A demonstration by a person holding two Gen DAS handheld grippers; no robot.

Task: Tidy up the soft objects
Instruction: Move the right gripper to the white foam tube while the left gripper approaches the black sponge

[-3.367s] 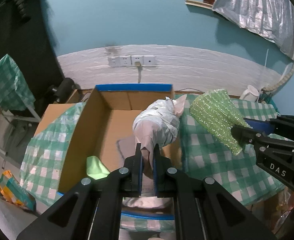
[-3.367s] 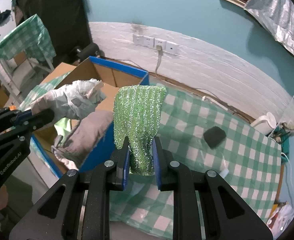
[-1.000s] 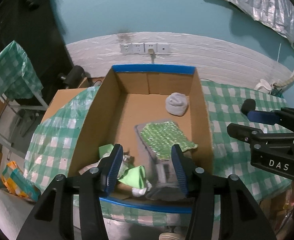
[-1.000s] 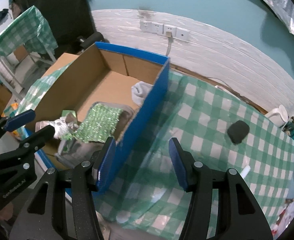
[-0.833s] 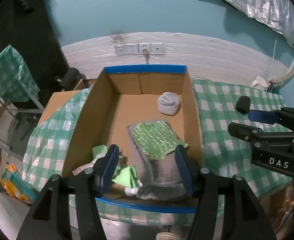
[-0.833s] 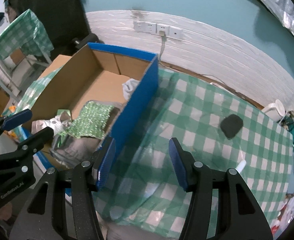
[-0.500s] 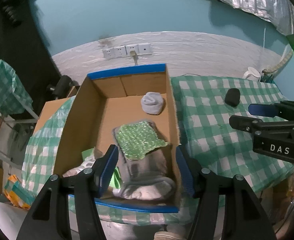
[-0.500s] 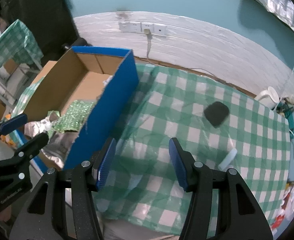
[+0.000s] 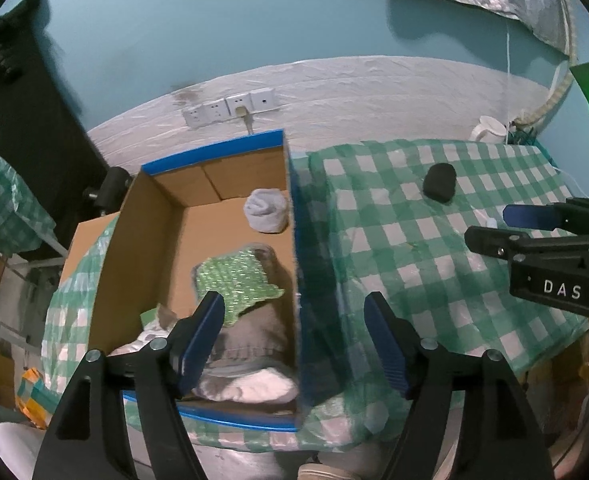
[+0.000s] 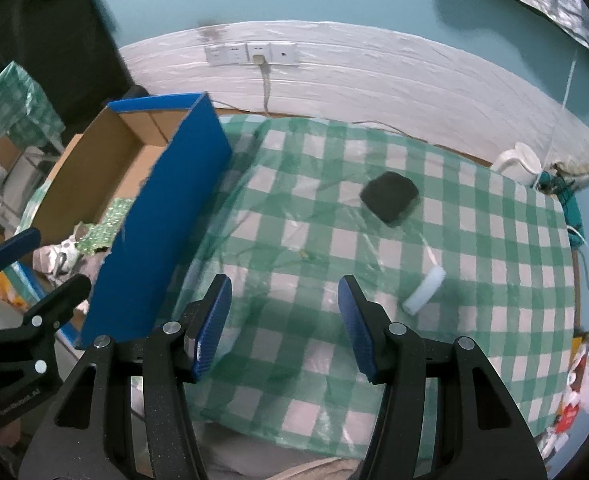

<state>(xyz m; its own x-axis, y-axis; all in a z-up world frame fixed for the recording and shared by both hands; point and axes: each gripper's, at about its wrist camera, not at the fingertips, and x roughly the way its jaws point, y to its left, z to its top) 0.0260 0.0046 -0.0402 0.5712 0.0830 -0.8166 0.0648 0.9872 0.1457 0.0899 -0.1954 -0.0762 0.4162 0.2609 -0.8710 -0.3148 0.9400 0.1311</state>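
1. At the far left, beside the table, stands a second surface with a green checked cover; below it, low at the edge of the left wrist view, lies a small orange and teal packet.
2. The cardboard box with blue tape on its rim sits on the left part of the table; its right outer wall is blue.
3. Inside the box, at the near end, lies a pale crumpled plastic bag with a bit of light green beside it; next to it a grey cloth is piled up, and the sparkly green cloth lies on top of the grey one; a rolled white sock rests against the right wall near the far end.
4. The left gripper hangs above the near right part of the box; its jaws are opening and stand wide apart; the box wall is seen between them, but no pad touches anything and nothing is held.
5. The table with green checked cloth under a clear plastic sheet fills the middle and the right.
6. The right gripper hovers over the bare cloth, its jaws about half apart and empty.
7. A black soft pad lies well beyond it on the cloth; a small white roll lies just right of the right finger, apart from it.
8. At the far right corner a white kettle stands; on the wall behind are the white sockets with one plug in.
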